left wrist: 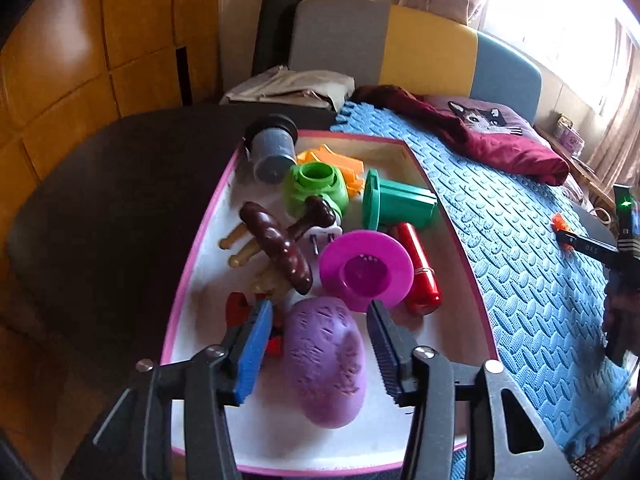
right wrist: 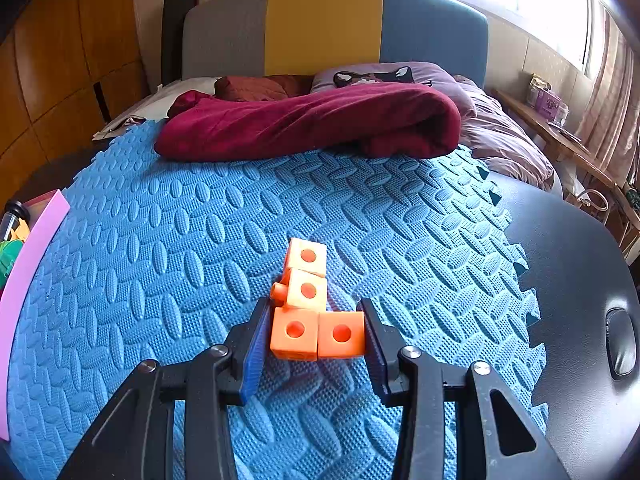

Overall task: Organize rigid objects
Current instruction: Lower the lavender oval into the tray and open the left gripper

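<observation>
Purple ribbed toy lies in the pink-rimmed tray between the released left gripper, while beside the tray the right gripper clenches orange linked cubes.

Holds the left gripper pitched steeply downward, its black linkage arms fanning out from the bottom of the view. Has its jaws parted, blue ribbed pads standing off either side of a purple object, a narrow gap showing at each pad, nothing pressed.

Holds the right gripper at a similar downward slant, level side to side. Has its jaws drawn in on the orange blocks, both inner pads flat against the outer faces of the nearest pair. Shows no hand or sleeve in either view.
</observation>
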Demonstrator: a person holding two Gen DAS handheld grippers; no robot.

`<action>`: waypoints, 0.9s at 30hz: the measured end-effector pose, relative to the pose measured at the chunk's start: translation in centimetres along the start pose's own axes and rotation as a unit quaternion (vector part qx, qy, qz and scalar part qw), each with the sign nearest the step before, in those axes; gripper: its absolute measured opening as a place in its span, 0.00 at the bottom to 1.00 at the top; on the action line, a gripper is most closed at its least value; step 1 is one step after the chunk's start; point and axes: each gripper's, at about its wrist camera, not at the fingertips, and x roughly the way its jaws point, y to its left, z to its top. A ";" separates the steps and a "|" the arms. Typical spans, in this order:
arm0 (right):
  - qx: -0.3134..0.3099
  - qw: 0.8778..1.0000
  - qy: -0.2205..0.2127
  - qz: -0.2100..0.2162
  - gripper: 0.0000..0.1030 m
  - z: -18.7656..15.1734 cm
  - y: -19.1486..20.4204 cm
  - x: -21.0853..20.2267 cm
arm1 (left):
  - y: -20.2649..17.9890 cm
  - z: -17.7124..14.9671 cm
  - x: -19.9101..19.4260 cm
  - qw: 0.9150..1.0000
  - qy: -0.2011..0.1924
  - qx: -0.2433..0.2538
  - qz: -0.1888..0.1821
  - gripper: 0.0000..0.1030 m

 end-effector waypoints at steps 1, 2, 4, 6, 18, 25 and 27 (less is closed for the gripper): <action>-0.001 1.000 0.000 -0.001 0.41 0.0 0.0 0.0 | 0.0 0.0 -0.3 1.000 -0.003 0.000 0.003 0.50; -0.002 1.000 0.000 -0.002 0.41 0.0 0.1 0.0 | 0.0 0.1 -0.5 1.000 -0.005 0.000 0.006 0.51; -0.003 1.000 0.000 -0.003 0.41 0.0 0.1 0.0 | 0.0 0.1 -0.9 1.000 -0.009 -0.001 0.013 0.52; -0.004 1.000 0.000 -0.004 0.41 0.0 0.1 0.0 | 0.0 0.3 -1.4 1.000 -0.013 -0.004 0.021 0.54; -0.012 1.000 -0.001 -0.013 0.40 0.0 0.3 -0.1 | 1.1 0.3 -2.7 0.999 -0.024 -0.023 0.037 0.59; -0.018 1.000 -0.002 -0.021 0.40 0.0 0.5 -0.2 | 2.2 0.3 -3.4 0.997 -0.033 -0.043 0.047 0.61; -0.019 1.000 -0.002 -0.023 0.40 0.0 0.5 -0.2 | 2.8 0.5 -3.7 0.997 -0.040 -0.052 0.051 0.61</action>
